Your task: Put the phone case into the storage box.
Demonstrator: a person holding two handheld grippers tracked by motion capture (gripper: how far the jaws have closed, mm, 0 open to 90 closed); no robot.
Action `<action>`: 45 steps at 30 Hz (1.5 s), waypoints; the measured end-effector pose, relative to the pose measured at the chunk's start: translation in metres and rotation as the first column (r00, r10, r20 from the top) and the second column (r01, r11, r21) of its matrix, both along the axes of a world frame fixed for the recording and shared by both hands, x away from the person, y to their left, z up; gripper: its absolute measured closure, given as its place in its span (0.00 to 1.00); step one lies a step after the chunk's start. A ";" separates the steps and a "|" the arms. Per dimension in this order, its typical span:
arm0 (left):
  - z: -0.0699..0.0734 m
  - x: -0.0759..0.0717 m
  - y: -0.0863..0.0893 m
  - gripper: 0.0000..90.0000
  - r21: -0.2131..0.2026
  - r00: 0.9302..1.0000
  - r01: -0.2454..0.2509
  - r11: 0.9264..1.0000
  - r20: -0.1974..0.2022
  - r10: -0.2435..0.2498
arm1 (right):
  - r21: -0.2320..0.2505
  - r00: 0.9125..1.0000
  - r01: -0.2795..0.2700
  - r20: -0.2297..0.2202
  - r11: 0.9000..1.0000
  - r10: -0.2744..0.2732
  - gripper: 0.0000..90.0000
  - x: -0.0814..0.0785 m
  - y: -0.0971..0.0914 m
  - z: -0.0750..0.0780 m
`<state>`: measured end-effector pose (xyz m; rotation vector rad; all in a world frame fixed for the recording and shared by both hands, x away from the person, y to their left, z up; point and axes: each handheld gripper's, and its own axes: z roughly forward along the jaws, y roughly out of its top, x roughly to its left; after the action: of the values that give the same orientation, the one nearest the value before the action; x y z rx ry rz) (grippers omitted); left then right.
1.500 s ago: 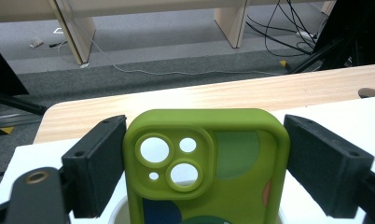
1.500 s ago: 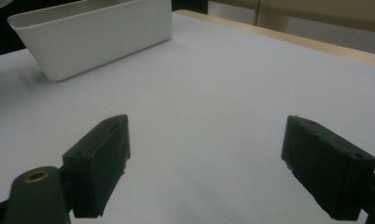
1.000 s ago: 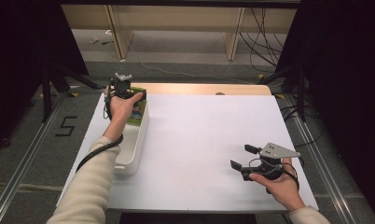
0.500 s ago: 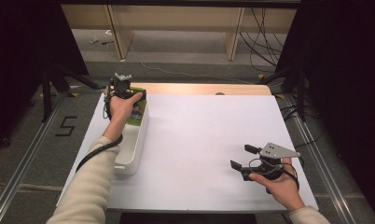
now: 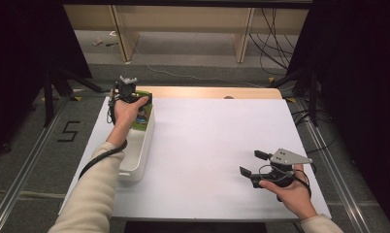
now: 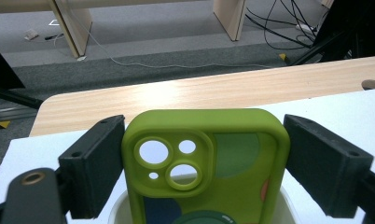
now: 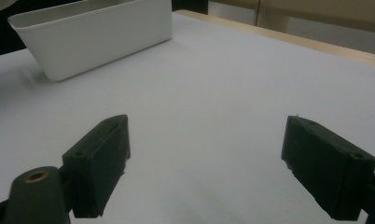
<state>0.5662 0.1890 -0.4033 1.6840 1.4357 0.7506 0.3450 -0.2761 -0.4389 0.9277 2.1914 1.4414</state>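
Green and rubbery, the phone case (image 6: 205, 168) stands upright over the far end of the white bin (image 5: 139, 155), clamped by its edges in the left gripper (image 6: 204, 170), while the right gripper (image 7: 218, 163) rests wide open and empty on the white table (image 5: 207, 141).

There are two grippers: the left gripper (image 6: 202, 161) has one green phone case (image 6: 205, 163) between its jaws, and the right gripper (image 7: 206, 163) has nothing between its jaws. One white bin (image 5: 143, 145) is just under the left gripper, with the case standing in it. Under both grippers is one white table (image 5: 217, 145).
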 end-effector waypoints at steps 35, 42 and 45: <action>0.010 -0.004 -0.005 0.00 0.010 1.000 0.021 1.000 0.007 -0.021 | -0.001 1.000 0.000 -0.004 1.000 0.000 0.18 0.000 0.000 0.000; 0.018 -0.009 -0.007 0.00 0.011 0.999 0.026 1.000 0.025 -0.026 | -0.001 1.000 -0.002 -0.003 1.000 0.002 0.18 0.000 0.000 0.000; 0.021 -0.011 -0.008 0.00 0.016 0.999 0.025 1.000 0.027 -0.025 | 0.000 1.000 0.000 -0.003 1.000 0.000 0.18 0.000 0.000 0.000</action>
<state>0.5554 0.1812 -0.3827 1.6950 1.3912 0.7699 0.3452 -0.2764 -0.4390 0.9310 2.1937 1.4408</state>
